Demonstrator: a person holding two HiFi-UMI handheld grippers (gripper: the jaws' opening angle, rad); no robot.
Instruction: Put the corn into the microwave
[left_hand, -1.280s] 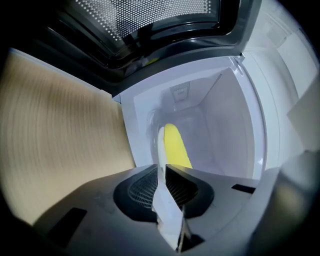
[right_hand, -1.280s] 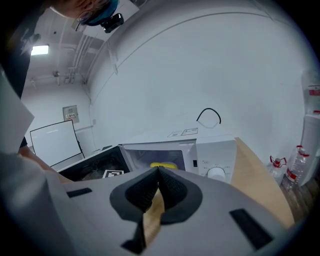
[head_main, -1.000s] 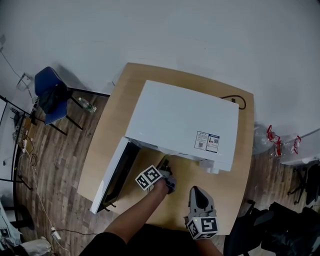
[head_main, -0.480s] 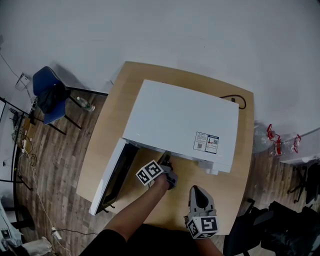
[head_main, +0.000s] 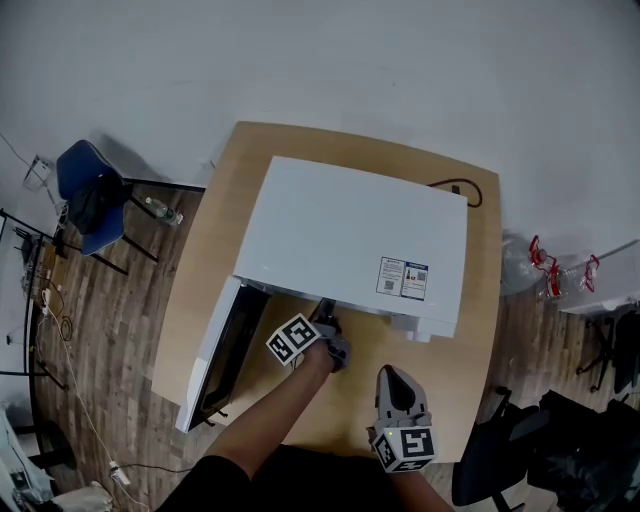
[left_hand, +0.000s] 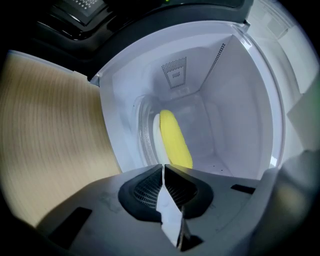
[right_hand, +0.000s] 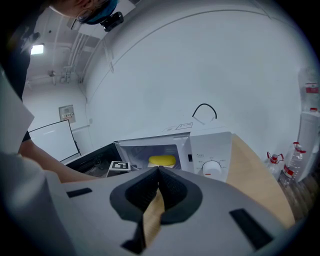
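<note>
The wooden table (head_main: 470, 330) carries a white microwave (head_main: 340, 235). Its door (head_main: 222, 355) hangs open to the left of the left gripper (head_main: 326, 318). From the head view the microwave's top hides the cavity. The right gripper (head_main: 397, 380) sits nearer the person, jaws closed and empty. The left gripper's jaws are also closed on nothing. The corn (left_hand: 175, 140) lies just ahead of them inside the microwave, its near end cut off behind the jaws.

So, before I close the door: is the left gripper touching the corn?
Apart. The left gripper view shows the left gripper shut and empty, the corn lying deeper inside the microwave.
</note>
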